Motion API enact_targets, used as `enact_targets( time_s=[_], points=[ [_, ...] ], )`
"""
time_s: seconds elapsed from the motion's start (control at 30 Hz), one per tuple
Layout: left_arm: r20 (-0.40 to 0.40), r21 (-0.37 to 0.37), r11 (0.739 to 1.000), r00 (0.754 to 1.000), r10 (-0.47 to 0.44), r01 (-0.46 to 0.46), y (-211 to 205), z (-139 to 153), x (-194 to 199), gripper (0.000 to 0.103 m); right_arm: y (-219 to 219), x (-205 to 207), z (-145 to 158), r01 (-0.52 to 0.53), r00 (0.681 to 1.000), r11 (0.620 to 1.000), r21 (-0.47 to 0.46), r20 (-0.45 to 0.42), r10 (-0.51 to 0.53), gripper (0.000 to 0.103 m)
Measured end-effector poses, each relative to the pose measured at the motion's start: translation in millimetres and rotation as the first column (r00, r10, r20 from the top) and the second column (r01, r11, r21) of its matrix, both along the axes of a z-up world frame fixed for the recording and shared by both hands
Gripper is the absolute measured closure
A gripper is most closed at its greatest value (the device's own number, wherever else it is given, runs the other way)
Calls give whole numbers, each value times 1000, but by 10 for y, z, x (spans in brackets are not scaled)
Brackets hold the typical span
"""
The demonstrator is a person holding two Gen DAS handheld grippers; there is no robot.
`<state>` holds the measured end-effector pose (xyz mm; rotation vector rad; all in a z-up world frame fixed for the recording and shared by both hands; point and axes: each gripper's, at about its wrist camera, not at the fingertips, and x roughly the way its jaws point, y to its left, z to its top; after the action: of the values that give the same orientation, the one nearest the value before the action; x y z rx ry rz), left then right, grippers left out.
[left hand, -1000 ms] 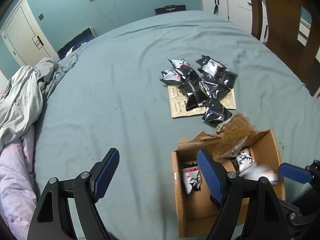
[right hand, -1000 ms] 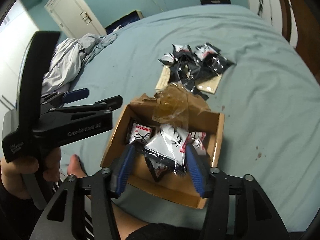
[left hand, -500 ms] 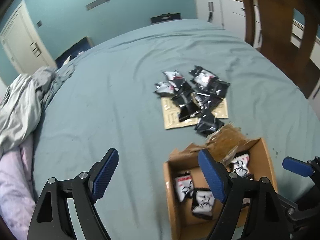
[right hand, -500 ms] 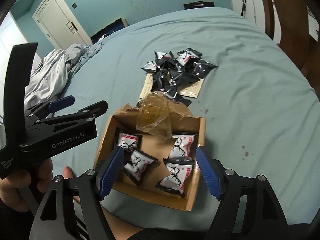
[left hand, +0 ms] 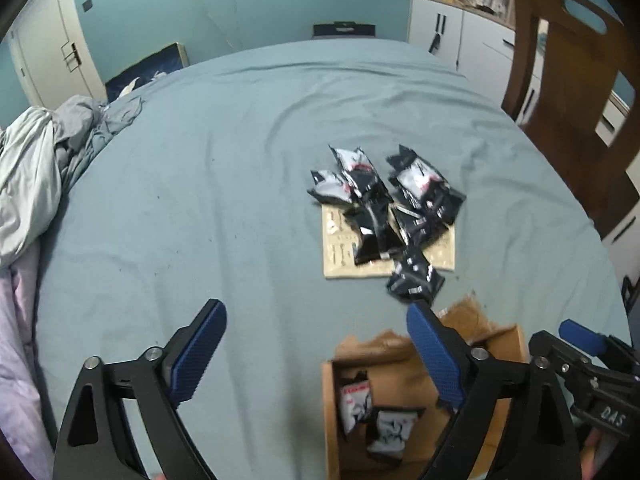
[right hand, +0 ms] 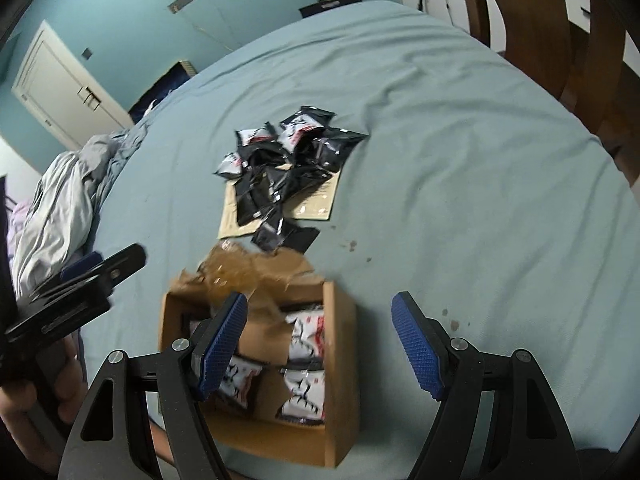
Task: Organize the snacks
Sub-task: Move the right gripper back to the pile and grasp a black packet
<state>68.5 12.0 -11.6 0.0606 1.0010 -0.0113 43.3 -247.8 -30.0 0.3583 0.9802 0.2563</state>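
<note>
home bedroom: bed (left hand: 240, 160), rumpled bedding (left hand: 32, 168)

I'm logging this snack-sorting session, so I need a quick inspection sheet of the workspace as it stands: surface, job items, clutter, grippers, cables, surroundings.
Surface: teal bed sheet, wrinkled, a few small dark spots.
Job's things: pile of black snack packets on a beige card; cardboard box nearer the camera holds at least four packets.
Clutter: crumpled brown plastic film at the box's torn flap; bundled bedding at the bed's edge.
Grippers: left gripper empty, jaws opening; right gripper open, empty, above the box.
Cables: nothing seen.
Surroundings: teal wall, white door, white cabinets, wooden chair.
</note>
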Motion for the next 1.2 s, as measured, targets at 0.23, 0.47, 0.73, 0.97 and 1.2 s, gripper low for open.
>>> enact_targets(
  time_s=[0.23, 0.47, 0.73, 0.97, 1.2],
  points=[
    [-19, 111, 994, 1000, -8, 10, -29, -162, 255, 3, -105, 385, -69, 22, 997, 999, 23, -75, -20, 29],
    [-86, 35, 998, 995, 50, -47, 108, -291, 321, 3, -47, 877, -314, -51, 971, 995, 86, -230, 70, 29],
    [-122, 20, 996, 989, 84, -82, 175, -380, 408, 3, 112, 1379, -566, -116, 929, 986, 124, -338, 151, 29],
    [-123, 23, 995, 987, 100, -97, 186, -401, 448, 3, 394, 1642, -502, -213, 919, 965, 154, -305, 251, 29],
    [-130, 14, 993, 984, 119, -118, 232, -431, 473, 3, 908, 1828, -703, -392, 856, 919, 43, -350, 381, 29]
  ],
)
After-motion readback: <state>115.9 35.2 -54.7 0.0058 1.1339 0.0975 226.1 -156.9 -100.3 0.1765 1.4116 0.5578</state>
